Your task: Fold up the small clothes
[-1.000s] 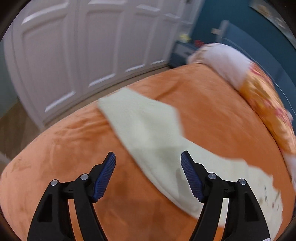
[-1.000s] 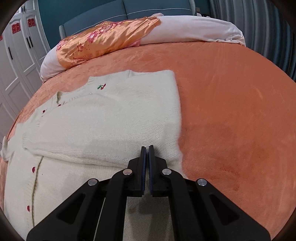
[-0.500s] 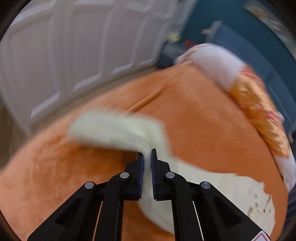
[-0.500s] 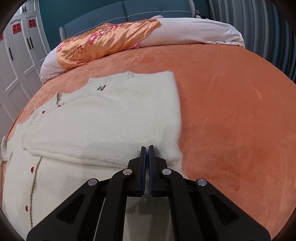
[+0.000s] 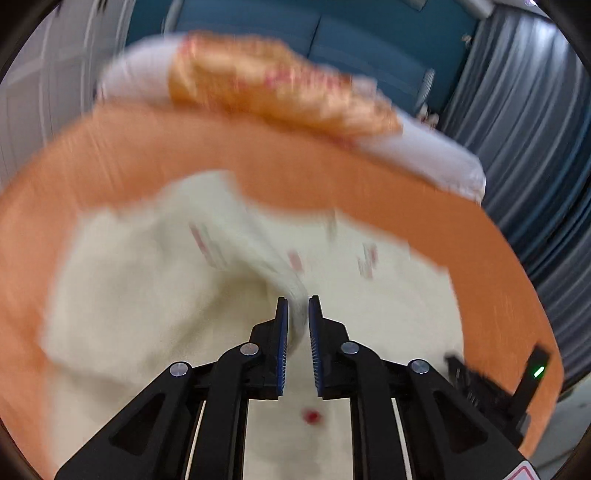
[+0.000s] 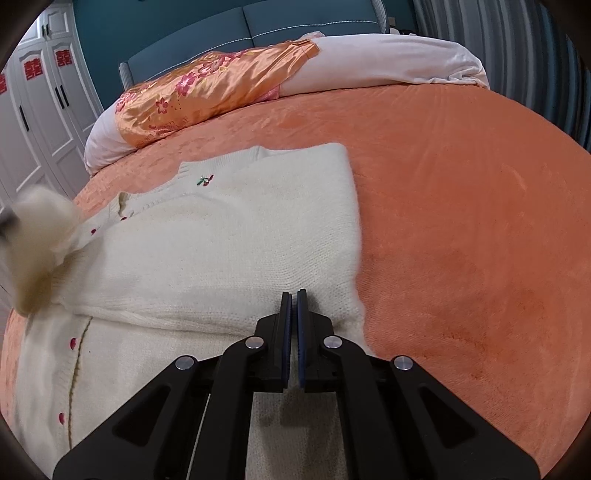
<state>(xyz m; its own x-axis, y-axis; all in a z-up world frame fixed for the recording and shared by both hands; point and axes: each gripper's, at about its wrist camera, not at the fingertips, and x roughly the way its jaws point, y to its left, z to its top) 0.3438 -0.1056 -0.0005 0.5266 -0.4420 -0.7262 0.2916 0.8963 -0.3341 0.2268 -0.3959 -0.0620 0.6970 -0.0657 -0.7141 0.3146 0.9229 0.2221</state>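
A cream knit cardigan [image 6: 229,236] with red buttons and a small cherry motif lies on the orange bedspread [image 6: 461,206]. One sleeve is folded across its body. My left gripper [image 5: 297,306] is shut on the other sleeve [image 5: 236,240] and holds it lifted over the cardigan's body [image 5: 147,314]; this view is motion-blurred. The lifted sleeve shows as a blurred cream shape at the left of the right wrist view [image 6: 40,243]. My right gripper [image 6: 294,299] is shut and empty, its tips resting over the cardigan's right side.
An orange floral satin pillow [image 6: 210,92] and a white duvet roll [image 6: 388,59] lie at the head of the bed against a teal headboard [image 6: 258,22]. White wardrobe doors [image 6: 40,110] stand left. Grey curtains [image 5: 524,147] hang right.
My left gripper closed on the sleeve, then lifted it and swung it over the cardigan's body, turning from the wardrobe to face the headboard. My right gripper has stayed still.
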